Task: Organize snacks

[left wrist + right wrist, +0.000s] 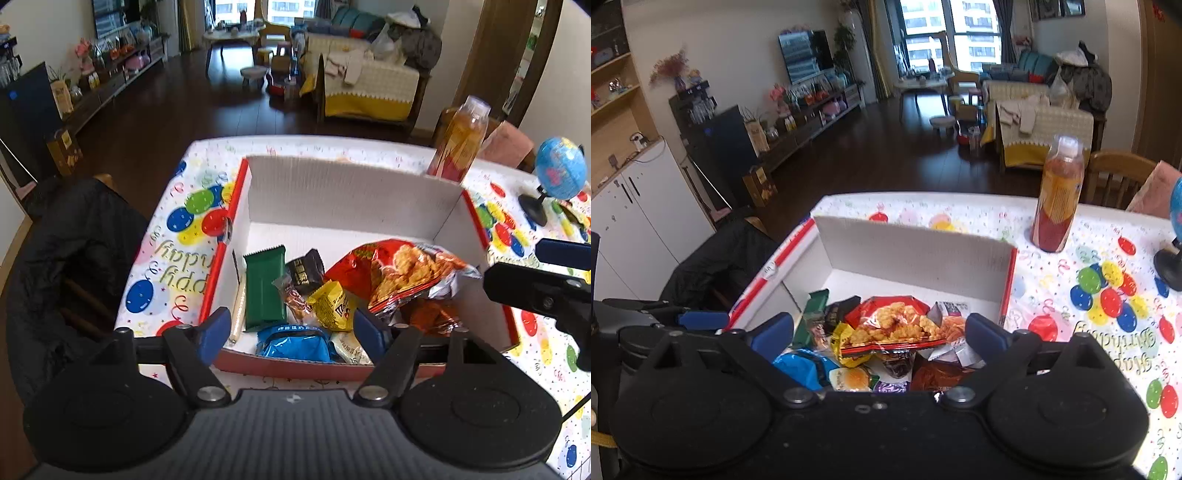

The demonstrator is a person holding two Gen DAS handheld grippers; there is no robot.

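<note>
A white cardboard box with red outer sides [343,192] [908,251] stands on the table and holds several snacks: a red chip bag [406,269] [890,325], a green bar [264,288], a yellow packet [330,304], a black packet [306,271] and a blue packet [291,341] [801,365]. My left gripper [291,332] is open and empty above the box's near edge. My right gripper [879,332] is open and empty above the snacks; it also shows at the right of the left wrist view [535,284].
A bottle of orange-red drink [458,140] [1058,195] stands behind the box's far right corner. A small blue globe [557,173] stands to the right on the balloon-print tablecloth [166,258] [1089,295]. A chair with a black jacket [74,258] is at the table's left.
</note>
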